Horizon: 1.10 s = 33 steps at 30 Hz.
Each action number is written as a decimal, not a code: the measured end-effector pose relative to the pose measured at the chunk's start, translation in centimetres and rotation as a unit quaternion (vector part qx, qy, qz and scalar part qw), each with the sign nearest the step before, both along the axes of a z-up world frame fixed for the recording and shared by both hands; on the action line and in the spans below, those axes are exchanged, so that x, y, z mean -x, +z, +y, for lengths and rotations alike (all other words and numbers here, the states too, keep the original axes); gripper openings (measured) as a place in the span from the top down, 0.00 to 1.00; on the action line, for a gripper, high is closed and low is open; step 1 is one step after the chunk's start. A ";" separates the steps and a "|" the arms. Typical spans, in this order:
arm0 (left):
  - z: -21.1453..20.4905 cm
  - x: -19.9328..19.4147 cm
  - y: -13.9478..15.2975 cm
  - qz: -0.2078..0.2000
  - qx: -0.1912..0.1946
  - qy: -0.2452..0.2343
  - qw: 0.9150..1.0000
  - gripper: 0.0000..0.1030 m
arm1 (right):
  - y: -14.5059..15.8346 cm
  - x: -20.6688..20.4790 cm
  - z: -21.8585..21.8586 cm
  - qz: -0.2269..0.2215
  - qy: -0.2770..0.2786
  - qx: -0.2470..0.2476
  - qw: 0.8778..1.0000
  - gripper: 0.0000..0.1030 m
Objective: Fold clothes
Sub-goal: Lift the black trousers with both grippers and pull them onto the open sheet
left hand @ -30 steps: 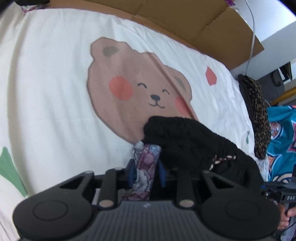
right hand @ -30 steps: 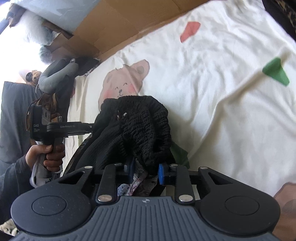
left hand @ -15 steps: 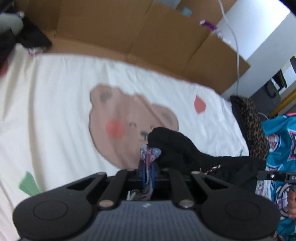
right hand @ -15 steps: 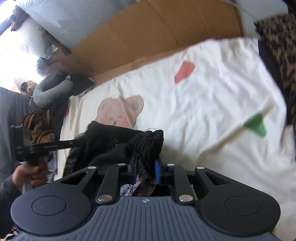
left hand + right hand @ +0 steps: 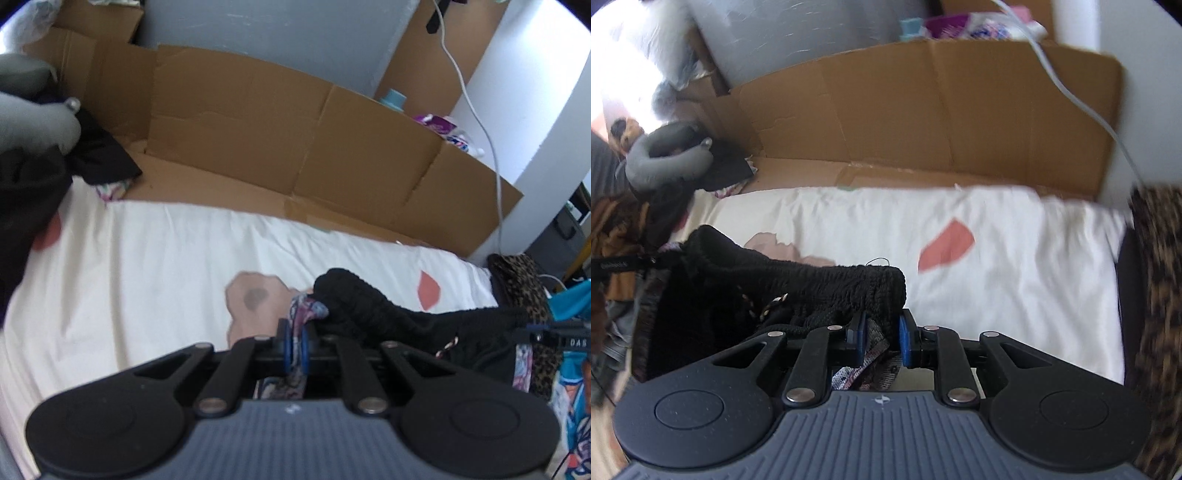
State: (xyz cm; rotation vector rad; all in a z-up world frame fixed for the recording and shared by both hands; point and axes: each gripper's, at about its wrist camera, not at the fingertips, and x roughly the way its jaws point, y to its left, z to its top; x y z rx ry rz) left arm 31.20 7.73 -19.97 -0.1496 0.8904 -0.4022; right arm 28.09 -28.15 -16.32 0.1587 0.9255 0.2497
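A black ribbed knit garment (image 5: 373, 314) with a patterned purple lining (image 5: 306, 310) hangs stretched between both grippers above the bed. My left gripper (image 5: 294, 345) is shut on one corner, its blue pads pinching the patterned fabric. My right gripper (image 5: 881, 332) is shut on the other corner of the same garment (image 5: 827, 288), black knit bunched over its pads. The right gripper's tip (image 5: 554, 338) shows at the right edge of the left wrist view. The left one (image 5: 617, 264) shows at the left edge of the right wrist view. The garment's lower part drops out of sight.
A cream bedsheet (image 5: 147, 266) with a bear print (image 5: 255, 299) and red patches lies below. Flattened cardboard (image 5: 280, 147) stands behind the bed. A grey neck pillow (image 5: 665, 158) and dark clothes pile at the left. A leopard-print cloth (image 5: 1156, 295) sits at the right, a white cable (image 5: 476, 107) hangs.
Both grippers have risen and tilted up, lifting the black garment off the sheet. It is pulled wider between them, and the left jaws have closed tighter on the patterned fabric.
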 end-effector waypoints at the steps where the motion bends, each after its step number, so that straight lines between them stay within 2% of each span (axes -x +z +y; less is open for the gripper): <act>1: 0.1 -0.3 0.1 -0.001 -0.003 0.003 1.000 0.95 | 0.0 -0.8 0.3 -0.002 0.005 0.007 1.000 0.83; 9: 0.7 -3.2 0.9 -0.020 -0.028 0.019 0.999 0.95 | 0.5 -6.9 2.2 -0.008 0.045 0.060 0.997 0.83; 14: 0.3 -5.7 1.3 -0.029 -0.045 0.016 0.998 0.95 | 0.5 -11.0 2.9 -0.007 0.050 0.089 0.995 0.83; 22: 0.0 -9.6 0.2 -0.025 -0.074 0.030 0.996 0.95 | -0.7 -16.1 4.7 -0.003 0.061 0.123 0.990 0.83; 25: 0.1 -10.9 -1.2 -0.015 -0.084 0.035 0.996 0.94 | -1.6 -17.2 5.2 -0.002 0.060 0.124 0.990 0.83; 30: -0.4 -12.5 -5.6 0.028 -0.113 0.025 0.993 0.89 | -5.3 -18.8 5.1 0.033 0.025 0.107 0.993 0.77; 31: -0.5 -12.5 -6.3 0.033 -0.122 0.027 0.992 0.87 | -5.9 -18.8 5.0 0.037 0.016 0.105 0.994 0.71; 32: -0.5 -12.6 -7.0 0.038 -0.131 0.030 0.990 0.82 | -6.2 -18.8 4.8 0.040 0.008 0.100 0.994 0.62; 33: -0.3 -12.3 -7.0 0.038 -0.128 0.033 0.991 0.73 | -6.5 -18.7 4.6 0.042 0.000 0.095 0.995 0.61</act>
